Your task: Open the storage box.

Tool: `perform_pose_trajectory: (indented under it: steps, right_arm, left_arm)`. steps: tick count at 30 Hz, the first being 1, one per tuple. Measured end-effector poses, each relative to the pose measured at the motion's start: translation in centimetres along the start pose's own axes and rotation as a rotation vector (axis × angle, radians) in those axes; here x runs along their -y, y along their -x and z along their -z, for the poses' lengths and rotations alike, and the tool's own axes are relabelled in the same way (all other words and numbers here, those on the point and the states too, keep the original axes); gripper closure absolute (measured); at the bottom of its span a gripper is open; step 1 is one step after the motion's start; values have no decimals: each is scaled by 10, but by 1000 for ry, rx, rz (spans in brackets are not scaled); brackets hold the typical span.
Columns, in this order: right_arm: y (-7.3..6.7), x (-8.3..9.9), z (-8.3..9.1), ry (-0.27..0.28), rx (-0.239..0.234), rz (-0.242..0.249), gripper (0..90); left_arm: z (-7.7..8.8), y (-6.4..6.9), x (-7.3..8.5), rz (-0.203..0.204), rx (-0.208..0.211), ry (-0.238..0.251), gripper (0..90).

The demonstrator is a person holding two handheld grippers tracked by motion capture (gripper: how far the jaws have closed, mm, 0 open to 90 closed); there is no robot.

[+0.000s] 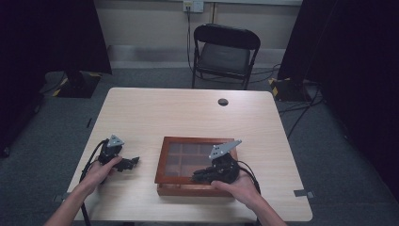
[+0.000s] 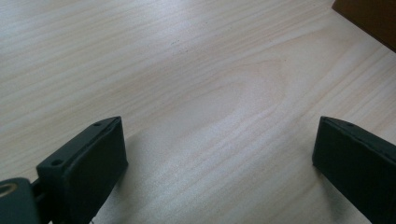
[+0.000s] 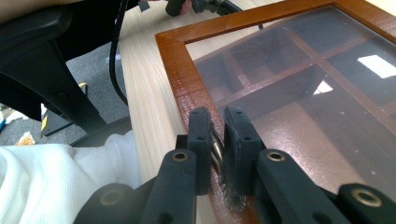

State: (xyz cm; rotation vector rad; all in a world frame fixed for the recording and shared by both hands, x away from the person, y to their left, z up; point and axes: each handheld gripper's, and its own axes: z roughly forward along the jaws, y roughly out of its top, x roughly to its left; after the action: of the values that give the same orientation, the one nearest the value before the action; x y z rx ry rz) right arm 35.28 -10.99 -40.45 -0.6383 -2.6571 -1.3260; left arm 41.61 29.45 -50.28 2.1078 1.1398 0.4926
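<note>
Right tool [image 3: 215,135] pinches the box's [image 1: 162,160] small metal knob [image 3: 217,154]; lid looks shut, lifting still ahead; left tool [image 2: 219,154] gapes empty on the worktop [image 1: 188,108].

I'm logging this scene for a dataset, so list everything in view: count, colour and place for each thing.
box: one, reddish-brown wood, clear lid over compartments, near table edge.
knob: one, metallic, ridged, on the box's near rim.
table: one, pale wood, centre.
hole: one, dark, far side of the table.
chair: one, black, folding, beyond the table.
socket: one, white, on the wall.
curtains: two, black, at both sides.
left tool: black, open, low over bare table left of the box.
right tool: black, shut on the knob.
</note>
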Motion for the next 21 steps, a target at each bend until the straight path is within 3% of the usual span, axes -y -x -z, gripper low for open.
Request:
perform_pose_trajectory:
  steps: [10, 21]
  right_arm:
    - [1, -10, 9, 35, -10, -17, 818]
    - [2, -15, 12, 33, -10, -31, 817]
  left_arm:
    - [0, 0, 0, 1, 0, -1, 22]
    - [0, 0, 0, 2, 0, -1, 22]
